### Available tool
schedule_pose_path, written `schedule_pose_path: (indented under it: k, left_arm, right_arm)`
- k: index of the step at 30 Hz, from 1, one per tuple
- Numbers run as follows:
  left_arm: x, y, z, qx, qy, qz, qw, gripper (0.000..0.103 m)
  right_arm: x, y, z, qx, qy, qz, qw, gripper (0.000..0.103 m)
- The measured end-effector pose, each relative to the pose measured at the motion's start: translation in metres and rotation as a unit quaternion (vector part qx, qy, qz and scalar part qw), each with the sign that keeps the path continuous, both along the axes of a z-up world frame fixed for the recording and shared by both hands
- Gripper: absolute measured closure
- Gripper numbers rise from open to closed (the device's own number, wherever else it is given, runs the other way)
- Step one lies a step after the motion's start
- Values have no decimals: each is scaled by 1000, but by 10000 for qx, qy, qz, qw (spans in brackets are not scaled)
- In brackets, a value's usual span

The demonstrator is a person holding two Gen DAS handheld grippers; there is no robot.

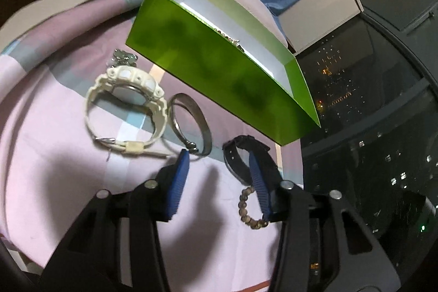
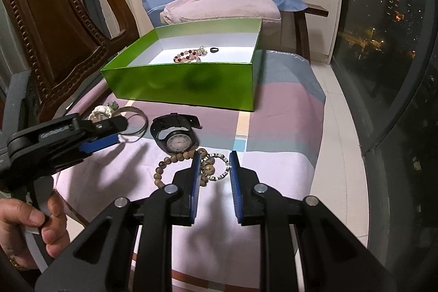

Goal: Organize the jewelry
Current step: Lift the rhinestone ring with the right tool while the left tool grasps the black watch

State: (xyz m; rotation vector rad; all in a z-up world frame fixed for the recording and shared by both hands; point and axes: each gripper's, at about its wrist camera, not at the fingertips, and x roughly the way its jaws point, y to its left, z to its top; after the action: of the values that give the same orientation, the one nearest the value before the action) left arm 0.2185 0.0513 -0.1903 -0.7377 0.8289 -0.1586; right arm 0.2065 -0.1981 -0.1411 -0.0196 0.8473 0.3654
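Note:
On the pink checked cloth lie a white watch, a metal bangle, a black watch, a wooden bead bracelet and a small silver-and-speckled bead bracelet. My left gripper hangs low over the cloth, jaws apart. Its left fingertip is at the bangle's clasp and its right finger covers the black watch; nothing is pinched. From the right wrist view the left gripper reaches in beside the bangle. My right gripper hovers with a narrow gap, and the small bracelet shows through it, untouched.
The open green box stands behind the jewelry, holding a red-and-pink bead bracelet and a black ring. A carved wooden chair is at the left, a cushioned chair behind, a dark window at the right. A hand holds the left tool.

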Motion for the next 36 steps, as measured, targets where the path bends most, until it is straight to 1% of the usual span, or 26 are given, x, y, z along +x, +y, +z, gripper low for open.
schedule_pose_path:
  k: [1,3,5,7,9,10,12,13,14,15,16,17,18,19,20,22,23,24,25,26,27,29,31,32,34,36]
  left_arm:
    - [3,-1,-1,17,11,-13,10000,73]
    - [8,-5,-4,66,54,-97,9999,94]
    - [8,-5,-1,157,-28,-155,9998,100]
    - [7,-5,2,167,-59,-169,9997,101]
    - [8,-2,2,125,38,-154,9998,100]
    - [10,0,3,241,141,-154,9995,95]
    - [15,-5,12,806,235,-378,9958,36]
    - [17,-14,24,1449,120,-591,9876,31]
    - [16,-25,34,2152,-61,-776,9735,30]
    - [14,-44,44,3059,-341,-1107,9450,30]
    - [12,-56,48,3586,-549,-1357,9220,32]
    - [12,-62,49,3841,-636,-1507,9087,40]
    - [13,-68,47,4044,-658,-1720,8958,53]
    - [17,-70,44,4066,-608,-1872,8922,60]
    - [21,-69,41,4026,-546,-1865,8945,65]
    - [27,-64,39,3838,-472,-1786,9048,65]
    - [27,-64,39,3743,-478,-1814,9081,65]
    - [27,-66,42,3634,-526,-1849,9116,62]
    - [24,-68,44,3566,-594,-1891,9130,58]
    - [21,-72,47,3500,-681,-1937,9140,48]
    - [19,-78,51,3429,-818,-2026,9136,41]
    - [20,-94,47,3492,-932,-2156,9071,38]
    - [22,-108,42,3635,-956,-2318,8972,37]
    - [23,-112,39,3668,-946,-2369,8946,37]
    - [27,-117,34,3696,-906,-2430,8923,38]
    - [33,-119,29,3667,-861,-2481,8925,43]
  right_arm:
    - [0,1,0,-4,2,9,10000,82]
    - [-1,2,-1,-24,2,25,10000,82]
    - [-1,2,0,-33,-3,40,10000,82]
    - [-2,2,0,-35,-9,35,10000,82]
    - [-2,1,0,-30,-5,11,10000,82]
    - [-3,1,0,-22,-4,4,10000,82]
    - [-2,1,0,-21,1,8,10000,82]
    - [-2,2,0,-18,10,20,10000,82]
    - [-2,2,-1,-16,18,28,10000,82]
    - [-2,2,-1,-7,35,32,10000,82]
    - [-1,1,-1,3,47,33,10000,82]
    - [0,0,-1,13,51,36,10000,82]
    - [0,-2,0,30,44,24,10000,82]
    - [0,-1,-1,32,41,18,10000,82]
    - [0,-2,-1,43,45,19,10000,82]
    - [0,-3,0,56,23,16,10000,82]
    - [0,-4,1,63,15,12,10000,82]
    - [0,-4,1,67,12,7,10000,82]
    - [0,-5,1,70,14,-3,10000,82]
    - [1,-6,1,73,16,-15,10000,82]
    - [1,-6,1,77,15,-30,10000,82]
    - [2,-8,2,92,10,-55,9999,82]
    - [2,-9,3,107,-7,-84,9999,82]
    - [3,-10,4,107,-13,-93,9999,82]
    - [3,-12,4,111,-9,-107,9999,82]
    - [4,-12,4,104,-5,-114,9999,82]
